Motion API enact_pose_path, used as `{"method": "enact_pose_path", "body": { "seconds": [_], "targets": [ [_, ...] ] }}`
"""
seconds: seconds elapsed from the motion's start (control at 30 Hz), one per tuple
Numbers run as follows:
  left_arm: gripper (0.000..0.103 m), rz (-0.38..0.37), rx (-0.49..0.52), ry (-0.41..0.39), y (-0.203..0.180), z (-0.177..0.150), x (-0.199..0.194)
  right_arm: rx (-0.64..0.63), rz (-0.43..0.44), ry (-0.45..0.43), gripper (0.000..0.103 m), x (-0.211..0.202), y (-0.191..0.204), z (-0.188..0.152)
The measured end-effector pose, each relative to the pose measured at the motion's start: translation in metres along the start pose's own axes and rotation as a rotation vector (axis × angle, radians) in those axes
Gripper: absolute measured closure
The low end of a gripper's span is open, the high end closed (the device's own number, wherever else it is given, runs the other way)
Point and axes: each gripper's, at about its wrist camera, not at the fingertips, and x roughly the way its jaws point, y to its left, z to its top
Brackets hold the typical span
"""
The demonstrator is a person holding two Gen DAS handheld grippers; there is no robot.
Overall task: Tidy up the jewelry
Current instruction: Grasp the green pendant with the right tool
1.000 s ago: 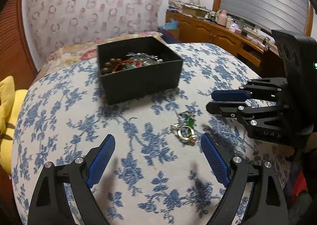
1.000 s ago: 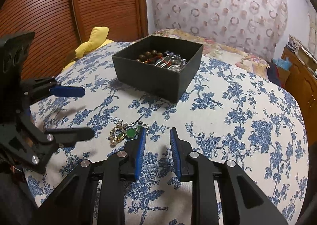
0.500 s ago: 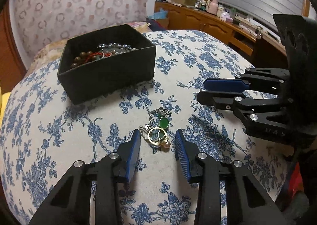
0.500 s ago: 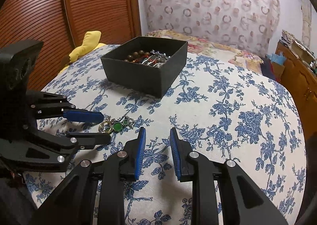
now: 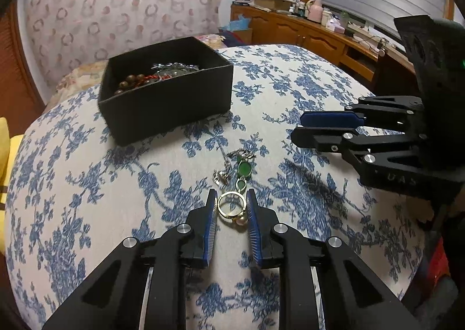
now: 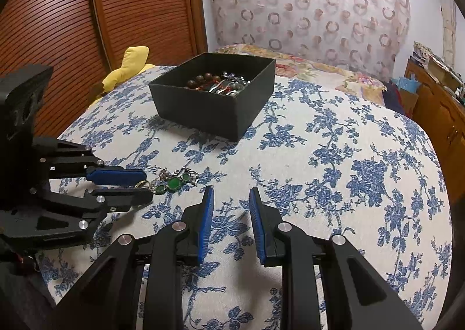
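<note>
1. Close in: the left gripper [image 5: 231,208] has just been closing its jaws, and the gold ring [image 5: 229,205] sits between the blue pads, which look to be touching its rim on both sides. I read this as a grasp on the ring, though a thin one, near the pad tips.
2. Risk: a hard round ring pinched at the tips may squirt out or twist flat when lifted.
3. The ring is linked to the green-stone chain [image 5: 242,168], which trails away over the blue floral tablecloth [image 5: 87,184]. A lift will drag that tail; it may snag the weave or tug the ring loose.
4. A small pearl bead [image 5: 241,222] lies by the right pad. Whether it is attached I cannot tell; if loose, it could be left behind.
5. The right gripper [image 6: 231,202] hangs beside the chain, jaws narrowly parted on nothing. It is near the left one; a sideways swing could knock them together.
6. Farther off, the black box [image 5: 174,103] stands on the cloth, already holding beads and metal pieces. Its wall is tall; a low carry could catch the dangling chain on the rim and spill it outside.
</note>
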Motion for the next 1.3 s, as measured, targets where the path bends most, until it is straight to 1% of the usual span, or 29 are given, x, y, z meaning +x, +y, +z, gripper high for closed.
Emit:
{"method": "enact_pose_path", "body": {
  "seconds": [0.17,0.33,0.53,0.73,0.83,0.93,1.03,1.07,1.1,1.13,1.3],
  "targets": [
    [0.084,0.000,-0.026,-0.020,0.008,-0.005,-0.010,-0.016,0.021,0.014,0.076,0.007,0.010,0.003],
    [0.084,0.018,-0.043,-0.044,0.018,-0.008,-0.021,-0.039,0.049,0.031,0.076,0.014,0.026,0.009],
    [0.084,0.026,-0.074,-0.061,0.030,-0.011,-0.029,-0.021,0.099,0.087,0.076,0.029,0.038,0.010],
    [0.084,0.027,-0.089,-0.070,0.035,-0.012,-0.031,0.011,0.115,0.090,0.076,0.039,0.041,0.020],
    [0.084,0.026,-0.093,-0.070,0.037,-0.013,-0.031,-0.007,0.087,0.090,0.076,0.044,0.045,0.024],
    [0.084,0.027,-0.096,-0.068,0.038,-0.014,-0.030,-0.061,0.036,0.091,0.076,0.047,0.055,0.025],
    [0.084,0.028,-0.098,-0.070,0.039,-0.014,-0.032,-0.079,0.028,0.091,0.079,0.045,0.056,0.024],
    [0.084,0.029,-0.098,-0.071,0.039,-0.015,-0.032,-0.086,0.020,0.096,0.083,0.044,0.057,0.022],
    [0.084,0.029,-0.098,-0.072,0.039,-0.014,-0.032,-0.094,0.004,0.096,0.085,0.044,0.058,0.021],
    [0.084,0.030,-0.097,-0.072,0.039,-0.014,-0.033,-0.101,-0.017,0.094,0.085,0.043,0.058,0.020],
    [0.084,0.030,-0.092,-0.073,0.038,-0.012,-0.032,-0.108,-0.029,0.098,0.089,0.041,0.053,0.020]
  ]
}}
